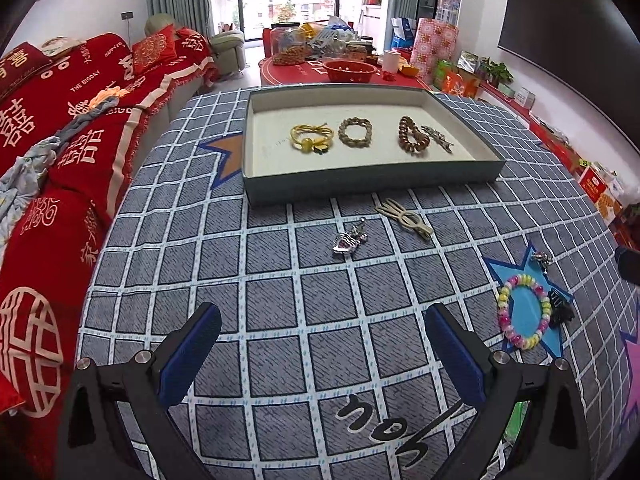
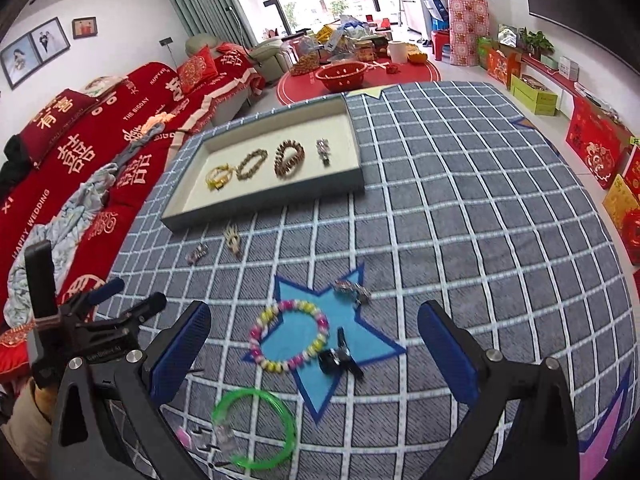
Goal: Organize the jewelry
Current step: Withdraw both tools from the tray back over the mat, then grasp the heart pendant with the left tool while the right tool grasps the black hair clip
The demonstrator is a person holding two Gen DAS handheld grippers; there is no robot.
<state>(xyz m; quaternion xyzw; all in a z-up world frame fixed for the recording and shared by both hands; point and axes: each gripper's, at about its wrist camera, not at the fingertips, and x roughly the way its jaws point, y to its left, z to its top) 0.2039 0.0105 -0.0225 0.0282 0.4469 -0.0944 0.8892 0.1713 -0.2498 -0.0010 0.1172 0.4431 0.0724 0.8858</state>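
A shallow grey tray (image 1: 360,186) (image 2: 192,216) on the checked cloth holds a yellow hair tie (image 1: 311,138), a beige bracelet (image 1: 355,131), a brown bracelet (image 1: 412,136) and a silver clip (image 1: 438,139). In front of it lie a silver heart charm (image 1: 349,239) and a beige hair clip (image 1: 406,218). A pastel bead bracelet (image 2: 289,336) (image 1: 523,311), a black claw clip (image 2: 339,356), a small silver piece (image 2: 351,290) and a green ring (image 2: 254,426) lie near my right gripper (image 2: 314,354). My left gripper (image 1: 322,348) is open and empty. My right gripper is open and empty too.
A red-covered sofa (image 1: 60,132) runs along the left edge of the table. A red low table with jars and a red bowl (image 1: 350,70) stands beyond the tray. Boxes line the right wall (image 2: 592,144). The left gripper's body (image 2: 80,320) shows in the right wrist view.
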